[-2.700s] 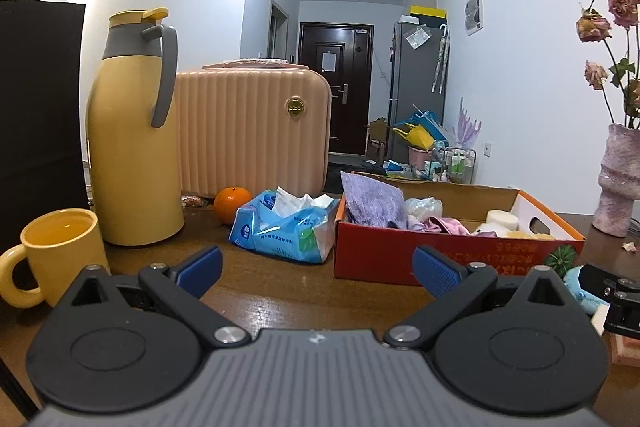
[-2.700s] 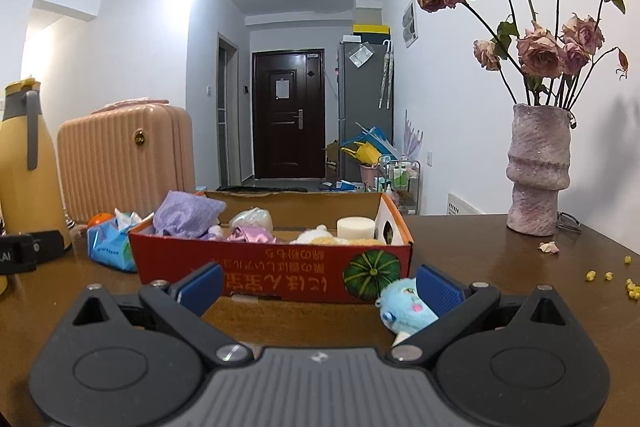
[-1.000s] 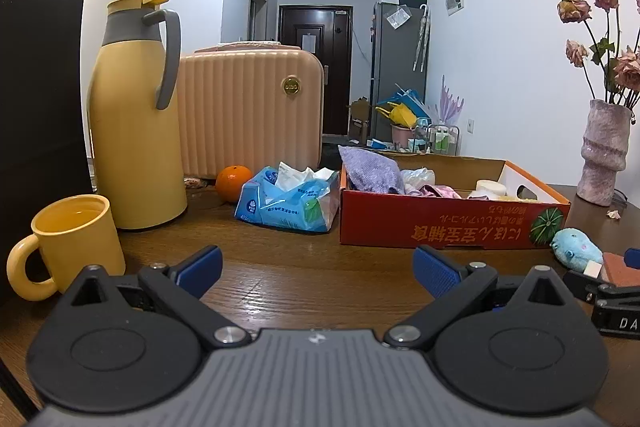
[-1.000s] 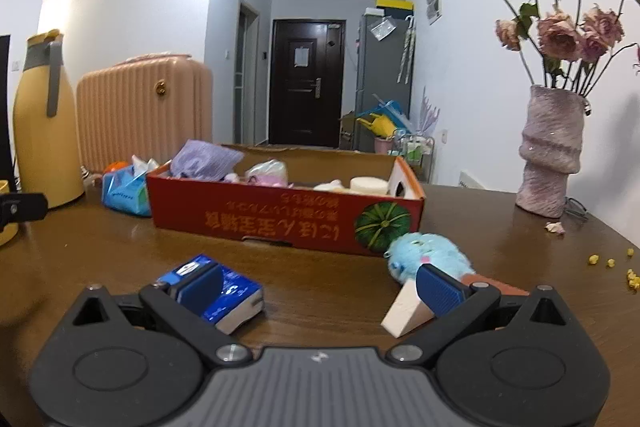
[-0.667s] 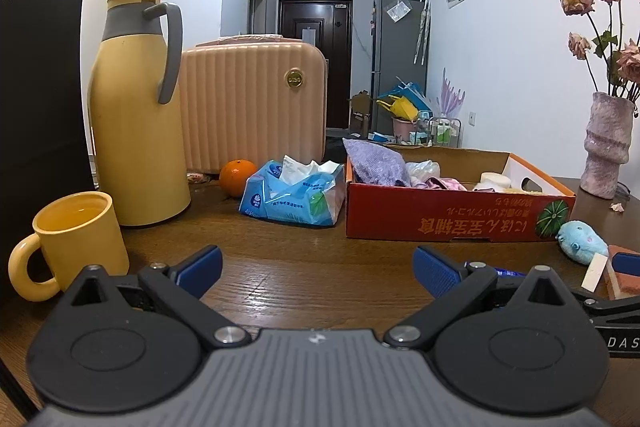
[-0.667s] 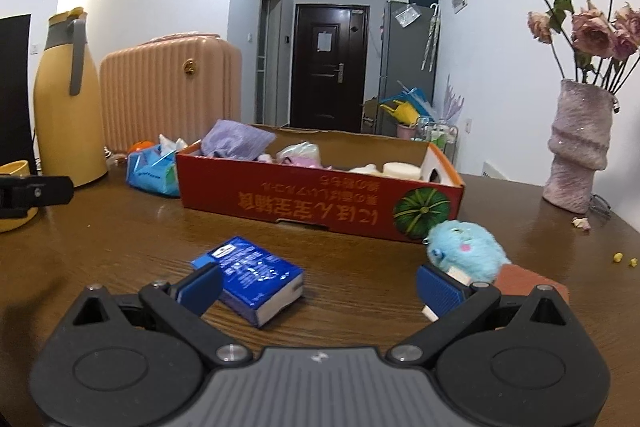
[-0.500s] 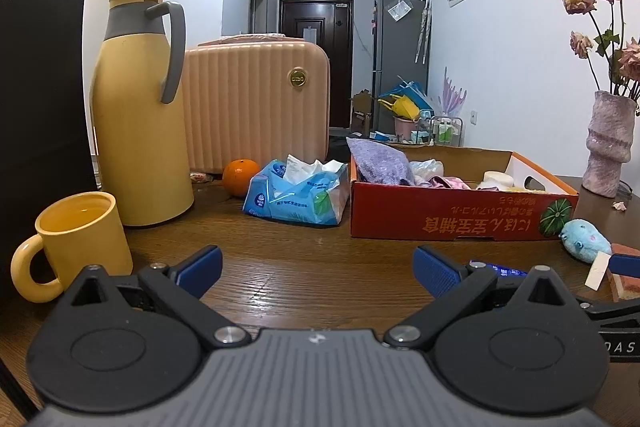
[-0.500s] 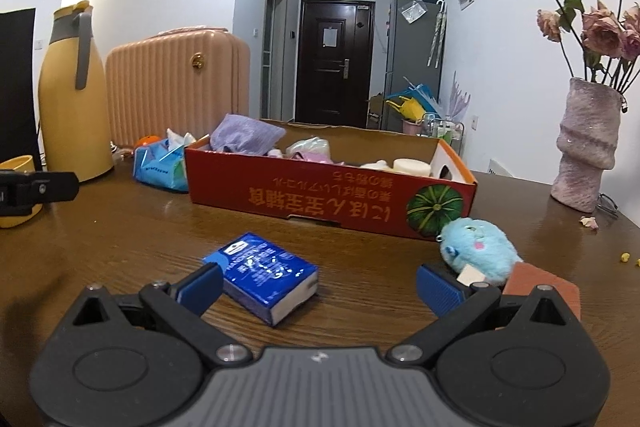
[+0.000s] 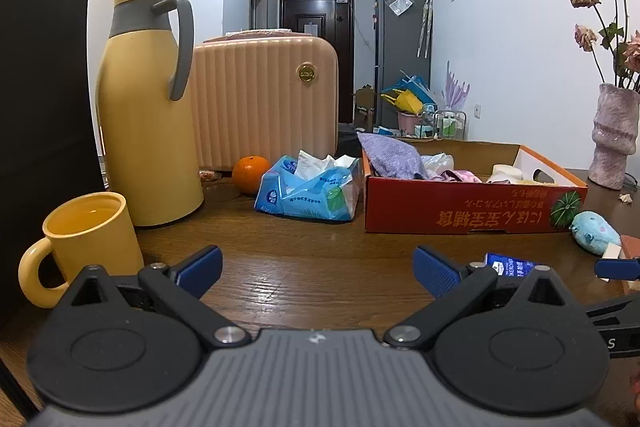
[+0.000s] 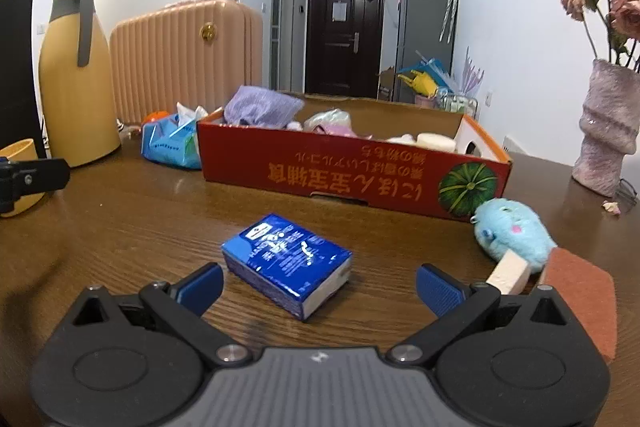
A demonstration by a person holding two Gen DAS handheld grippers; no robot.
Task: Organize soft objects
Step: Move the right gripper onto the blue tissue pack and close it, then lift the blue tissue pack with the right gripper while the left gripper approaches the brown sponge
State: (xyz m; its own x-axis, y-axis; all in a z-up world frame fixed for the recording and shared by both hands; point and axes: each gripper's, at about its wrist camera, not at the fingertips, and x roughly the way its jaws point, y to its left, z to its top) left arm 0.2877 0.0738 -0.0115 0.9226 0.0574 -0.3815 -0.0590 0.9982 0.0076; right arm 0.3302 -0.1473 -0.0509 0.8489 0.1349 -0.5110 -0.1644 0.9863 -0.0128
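A dark blue tissue pack (image 10: 286, 262) lies on the wooden table just ahead of my right gripper (image 10: 318, 285), which is open and holds nothing. Right of it sit a light blue plush toy (image 10: 512, 229), a white wedge sponge (image 10: 510, 271) and a reddish-brown scouring pad (image 10: 580, 291). Behind them stands a red cardboard box (image 10: 352, 171) with a purple cloth (image 10: 260, 105) and other soft items inside. My left gripper (image 9: 318, 269) is open over bare table, to the left of the tissue pack (image 9: 508, 265) and the plush toy (image 9: 594, 229).
A yellow thermos jug (image 9: 148, 107), a yellow mug (image 9: 86, 235), a black bag (image 9: 44, 131), a pink ribbed case (image 9: 264, 103), an orange (image 9: 250, 169) and a light blue wet-wipe pack (image 9: 308, 189) fill the left. A pink vase (image 10: 608, 131) with dried roses stands at the right.
My right gripper has pulled back from the box, bringing the blue tissue pack, the sponge and the pad into view between its fingers. The left gripper barely shifted.
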